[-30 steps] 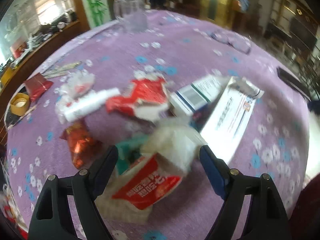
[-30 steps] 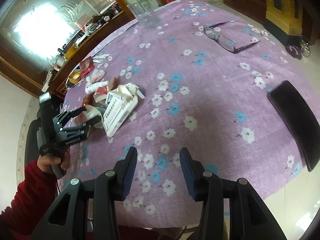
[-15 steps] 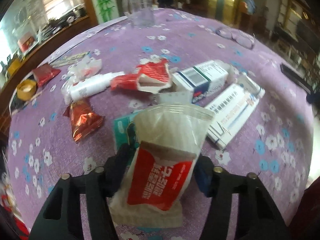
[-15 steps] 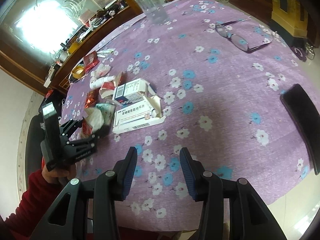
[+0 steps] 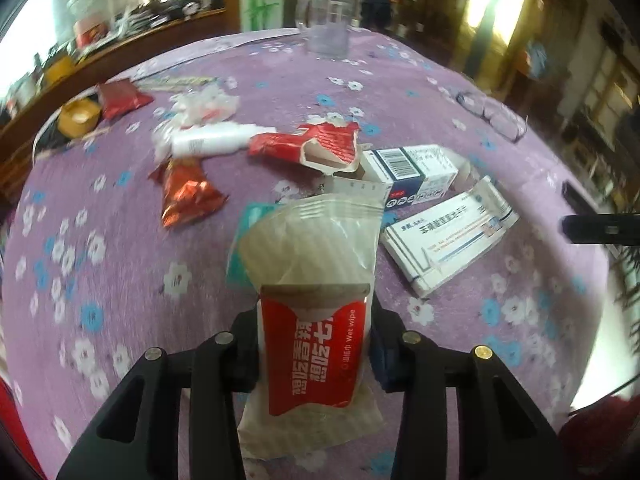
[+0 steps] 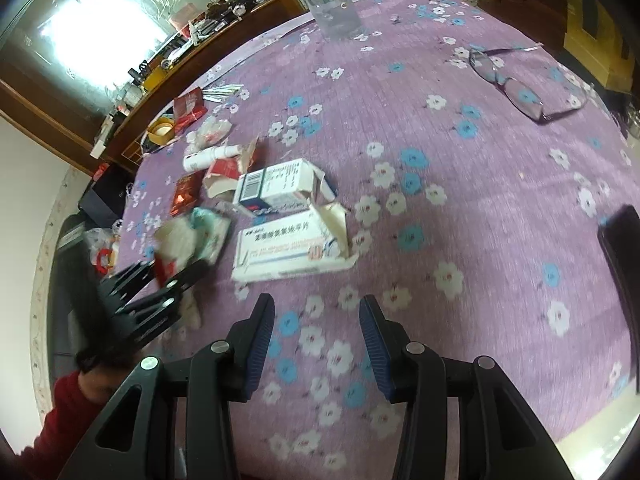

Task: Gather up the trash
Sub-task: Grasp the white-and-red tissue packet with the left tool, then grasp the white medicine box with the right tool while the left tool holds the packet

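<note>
Closing on a red-and-white wet wipe packet, the left gripper has the packet standing up between its jaws, both pads against its sides and its crumpled clear top rising ahead of them. Just beyond the jaws lies a teal wrapper; ahead and to the right sit a long white medicine box and a blue-and-white medicine box. Further ahead — a torn red carton, a white tube and, to the left, a red foil wrapper, all on the purple flowered tablecloth.

From the right wrist camera, the right gripper hangs over bare cloth with its jaws apart and nothing between them. The long white medicine box lies just ahead of the jaws, the blue-and-white medicine box beyond it. Off to the left the left gripper — blurred — carries the wet wipe packet. Far ahead to the right rest eyeglasses, and a glass mug stands at the far edge.
</note>
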`<control>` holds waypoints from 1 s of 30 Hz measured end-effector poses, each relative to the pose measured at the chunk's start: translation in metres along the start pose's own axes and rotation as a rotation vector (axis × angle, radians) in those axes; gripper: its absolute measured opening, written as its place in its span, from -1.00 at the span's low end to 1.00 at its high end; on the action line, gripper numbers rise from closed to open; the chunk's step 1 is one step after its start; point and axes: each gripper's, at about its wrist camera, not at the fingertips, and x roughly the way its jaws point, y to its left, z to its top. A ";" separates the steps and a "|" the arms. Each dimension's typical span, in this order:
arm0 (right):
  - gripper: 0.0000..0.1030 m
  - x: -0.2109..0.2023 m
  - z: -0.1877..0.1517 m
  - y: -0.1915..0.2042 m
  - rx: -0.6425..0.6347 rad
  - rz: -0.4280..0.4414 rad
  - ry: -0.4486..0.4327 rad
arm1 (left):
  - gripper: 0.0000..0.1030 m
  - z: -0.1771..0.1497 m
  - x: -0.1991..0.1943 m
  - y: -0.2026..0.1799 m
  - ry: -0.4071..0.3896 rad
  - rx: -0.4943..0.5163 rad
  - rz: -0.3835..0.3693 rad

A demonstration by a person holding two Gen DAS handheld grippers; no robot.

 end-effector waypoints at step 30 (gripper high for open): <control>-0.44 0.037 0.020 0.035 -0.208 -0.054 -0.047 | -0.22 -0.038 -0.050 0.001 -0.039 -0.188 0.057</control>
